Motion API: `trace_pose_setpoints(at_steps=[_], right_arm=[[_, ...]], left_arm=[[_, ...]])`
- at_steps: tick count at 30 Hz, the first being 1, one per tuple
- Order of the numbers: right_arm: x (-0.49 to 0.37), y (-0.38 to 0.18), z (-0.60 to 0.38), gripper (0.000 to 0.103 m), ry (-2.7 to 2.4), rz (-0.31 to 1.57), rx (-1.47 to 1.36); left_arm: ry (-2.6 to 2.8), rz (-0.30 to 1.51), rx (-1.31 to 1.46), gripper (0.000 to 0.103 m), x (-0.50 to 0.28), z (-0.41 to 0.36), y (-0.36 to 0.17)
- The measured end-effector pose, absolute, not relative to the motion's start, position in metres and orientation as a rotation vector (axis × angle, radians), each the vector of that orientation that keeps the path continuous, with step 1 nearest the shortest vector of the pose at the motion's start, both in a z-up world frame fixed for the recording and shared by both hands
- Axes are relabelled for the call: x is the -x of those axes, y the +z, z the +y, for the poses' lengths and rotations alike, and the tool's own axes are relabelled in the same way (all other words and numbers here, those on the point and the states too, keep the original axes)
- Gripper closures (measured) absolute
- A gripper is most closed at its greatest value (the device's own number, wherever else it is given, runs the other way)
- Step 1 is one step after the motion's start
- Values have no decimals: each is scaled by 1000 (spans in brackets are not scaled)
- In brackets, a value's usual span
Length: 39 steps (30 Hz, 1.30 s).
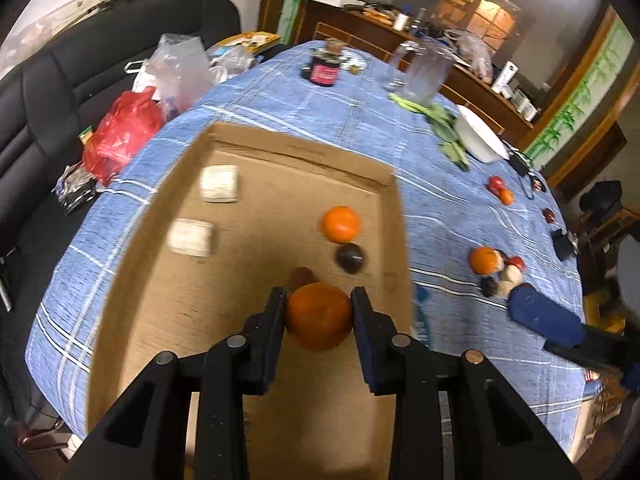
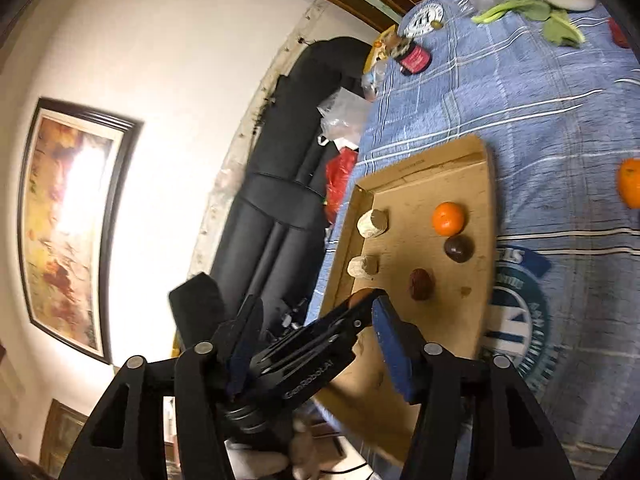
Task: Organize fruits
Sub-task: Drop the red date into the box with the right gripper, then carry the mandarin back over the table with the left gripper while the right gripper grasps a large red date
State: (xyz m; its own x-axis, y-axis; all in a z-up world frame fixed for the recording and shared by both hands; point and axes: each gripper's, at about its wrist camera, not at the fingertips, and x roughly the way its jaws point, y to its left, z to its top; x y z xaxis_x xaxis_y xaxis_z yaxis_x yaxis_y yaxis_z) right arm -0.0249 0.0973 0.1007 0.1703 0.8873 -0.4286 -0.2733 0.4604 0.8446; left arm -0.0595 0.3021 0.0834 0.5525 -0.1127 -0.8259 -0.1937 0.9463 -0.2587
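Left gripper [image 1: 319, 300] clamped on an orange [image 1: 319, 316] above the cardboard tray [image 1: 160, 292]: lower it to a bare patch beside the placed mandarin [image 1: 341, 224] and dark plum [image 1: 350, 258] before releasing; the right gripper [image 2: 308, 344] is parted and empty.

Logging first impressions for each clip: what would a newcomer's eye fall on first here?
First, the orange clamped between the left gripper fingers, held above the near end of the shallow cardboard tray. Next, the fruit already in the tray: a mandarin with a dark round fruit just beside it near the right wall, and two pale wrapped pieces along the left. More fruit lies loose on the blue checked tablecloth, right of the tray.
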Motion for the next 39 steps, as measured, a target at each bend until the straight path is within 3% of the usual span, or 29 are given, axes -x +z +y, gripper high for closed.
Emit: trace_pose_setpoints(at_steps=[11,18,21,24,30,35,39], right_arm=[[17,141,-129,35,288,1036,-237],[-6,248,-247,35,-266,767,336],[0,276,-262,35,-263,686,293],[-2,252,-258,35,-121,745,103],[-13,124,-200,35,151,1017,-202],[-24,62,-135,47,248,1136,-175],[-28,42,-120,47,278,1140,-217]], left_arm=[[-96,967,308,72,61,208,96],[-144,960,272,71,57,167,102],[-147,969,267,71,55,161,99],[-149,977,277,71,50,159,96],[-140,995,259,71,29,156,86],[-135,1017,224,65,6,151,75],[-157,1024,191,63,-16,141,67]])
